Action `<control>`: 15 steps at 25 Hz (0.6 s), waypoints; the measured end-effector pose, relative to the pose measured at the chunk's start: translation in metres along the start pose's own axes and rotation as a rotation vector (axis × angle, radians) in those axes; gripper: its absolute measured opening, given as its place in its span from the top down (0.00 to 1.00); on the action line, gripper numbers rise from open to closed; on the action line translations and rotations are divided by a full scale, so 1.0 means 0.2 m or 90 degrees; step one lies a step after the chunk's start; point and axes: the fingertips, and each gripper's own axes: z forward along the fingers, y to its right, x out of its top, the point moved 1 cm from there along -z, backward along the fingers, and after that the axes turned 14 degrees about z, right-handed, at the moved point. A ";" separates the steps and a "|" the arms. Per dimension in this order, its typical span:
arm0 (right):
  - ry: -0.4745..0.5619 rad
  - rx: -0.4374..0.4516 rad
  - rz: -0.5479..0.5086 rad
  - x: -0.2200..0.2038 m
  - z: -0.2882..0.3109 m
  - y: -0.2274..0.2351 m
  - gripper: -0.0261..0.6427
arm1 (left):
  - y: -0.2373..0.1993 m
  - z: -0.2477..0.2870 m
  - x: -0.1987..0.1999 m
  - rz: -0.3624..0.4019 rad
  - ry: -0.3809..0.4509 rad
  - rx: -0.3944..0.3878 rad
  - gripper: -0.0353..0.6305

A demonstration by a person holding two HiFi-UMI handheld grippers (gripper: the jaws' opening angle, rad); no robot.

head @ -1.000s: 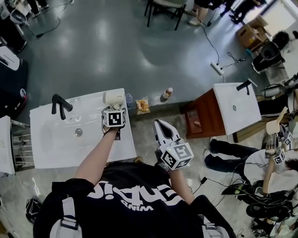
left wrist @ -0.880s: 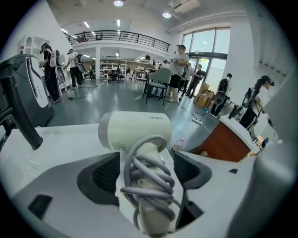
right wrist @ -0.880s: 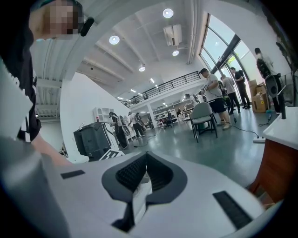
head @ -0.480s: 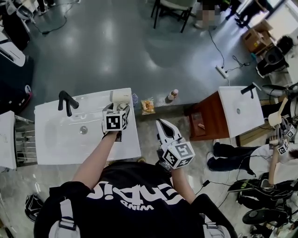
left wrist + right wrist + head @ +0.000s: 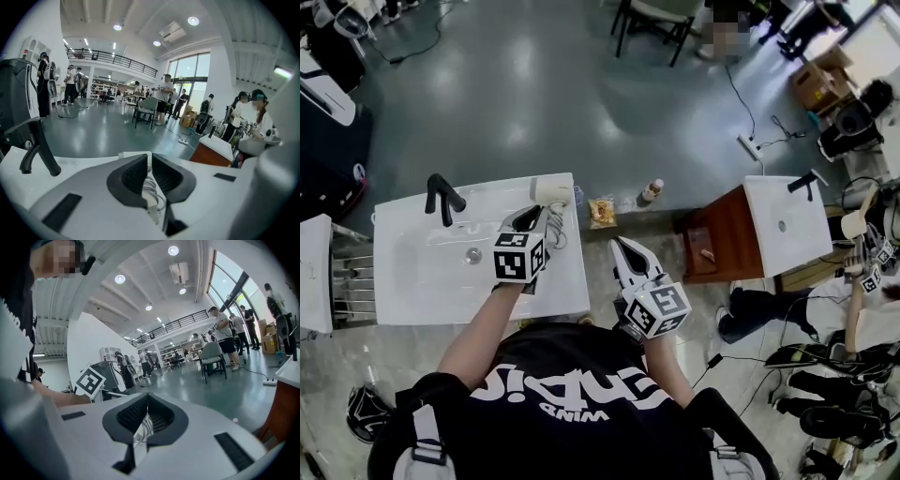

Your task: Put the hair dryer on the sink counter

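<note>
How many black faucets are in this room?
2. One black faucet stands on the near sink counter at left; the other on the white sink atop the wooden cabinet at right. Others may be hidden.

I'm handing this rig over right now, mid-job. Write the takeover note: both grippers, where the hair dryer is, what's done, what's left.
Left gripper: jaws have just been closing and now stand together with nothing between the pads. It is over the sink counter, just short of the hair dryer.
Right gripper: shut and empty, off the counter's right edge.
Hair dryer: lies at the counter's far right corner, free of both grippers.
Done: the dryer is on the counter and released.
Left: probably only to draw the left gripper clear of the counter.
</note>
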 end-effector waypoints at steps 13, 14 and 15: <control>0.022 0.015 -0.031 0.03 0.01 -0.16 0.93 | 0.04 -0.37 0.12 0.106 0.111 -0.067 0.92; 0.022 0.015 -0.038 0.03 0.00 -0.17 0.93 | 0.04 -0.40 0.13 0.106 0.132 -0.073 0.92; 0.023 0.015 -0.044 0.03 0.00 -0.18 0.93 | 0.04 -0.43 0.14 0.106 0.154 -0.078 0.92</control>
